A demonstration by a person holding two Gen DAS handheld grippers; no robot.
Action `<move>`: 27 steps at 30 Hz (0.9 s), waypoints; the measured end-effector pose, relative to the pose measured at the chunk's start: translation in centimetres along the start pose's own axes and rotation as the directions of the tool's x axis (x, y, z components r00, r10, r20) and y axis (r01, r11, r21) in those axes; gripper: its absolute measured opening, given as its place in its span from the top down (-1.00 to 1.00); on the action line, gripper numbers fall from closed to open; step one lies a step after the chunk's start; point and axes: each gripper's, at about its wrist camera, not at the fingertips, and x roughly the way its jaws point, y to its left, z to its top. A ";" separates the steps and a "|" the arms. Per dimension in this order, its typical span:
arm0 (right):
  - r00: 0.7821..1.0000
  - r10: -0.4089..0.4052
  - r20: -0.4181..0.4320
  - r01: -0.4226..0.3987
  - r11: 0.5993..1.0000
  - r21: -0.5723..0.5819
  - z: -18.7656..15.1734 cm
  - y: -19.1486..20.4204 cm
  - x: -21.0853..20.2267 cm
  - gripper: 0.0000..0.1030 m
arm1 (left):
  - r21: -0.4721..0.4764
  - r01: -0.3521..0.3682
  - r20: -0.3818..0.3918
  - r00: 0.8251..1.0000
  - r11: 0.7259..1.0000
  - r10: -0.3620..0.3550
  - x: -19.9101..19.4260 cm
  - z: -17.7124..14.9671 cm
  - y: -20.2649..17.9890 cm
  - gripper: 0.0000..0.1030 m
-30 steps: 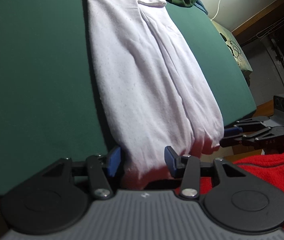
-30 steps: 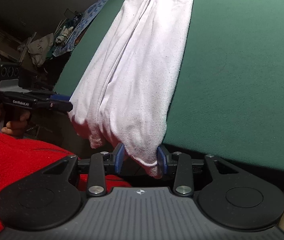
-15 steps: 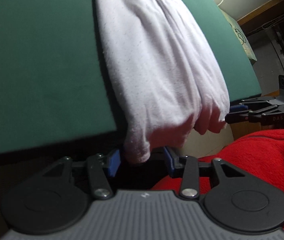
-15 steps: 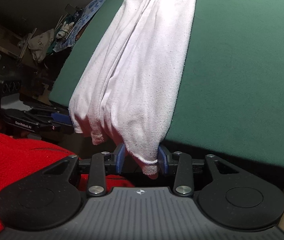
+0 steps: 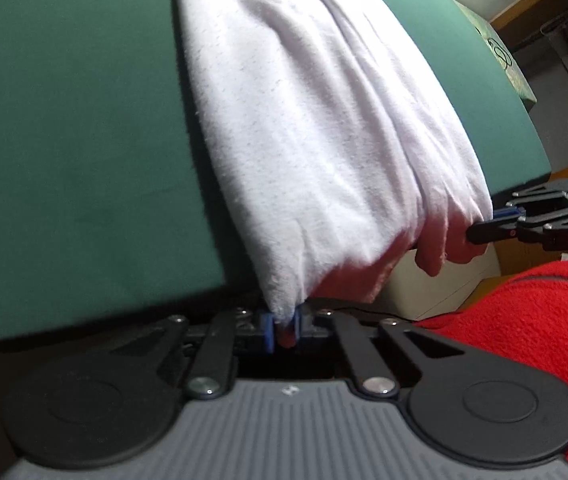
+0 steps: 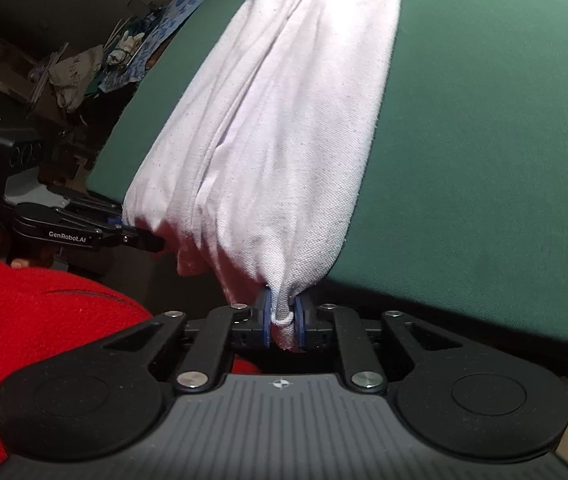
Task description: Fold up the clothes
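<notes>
Now both grippers clamp the shirt hem.
Left gripper pinches the shirt; right gripper is closing on its hem at the counter near edge.

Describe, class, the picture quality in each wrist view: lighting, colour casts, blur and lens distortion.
Left wrist view: the fisheye bows the dark green cloth-covered table; the white cotton garment is softly blurred, its hanging hem tinted pink beside the red fleece clothing. Right wrist view: sharper, the garment's weave readable; the cluttered room at upper left is dim, and the table edge again curves.
</notes>
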 end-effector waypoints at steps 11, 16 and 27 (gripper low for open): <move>1.000 0.017 0.017 -0.017 1.000 -0.012 0.7 -0.1 -0.6 0.77 | 0.031 -0.050 -0.002 0.999 0.998 0.050 -0.7 0.4 -1.1 0.97; 0.999 -0.033 -0.014 0.032 0.998 -0.046 0.5 0.6 -0.1 0.61 | 0.036 -0.073 -0.028 0.997 0.997 0.074 0.1 0.6 -1.7 0.51; 0.997 -0.077 -0.024 0.075 0.992 -0.103 1.0 2.0 0.7 0.53 | 0.079 -0.216 -0.128 0.966 0.973 0.225 2.4 2.1 -4.0 0.51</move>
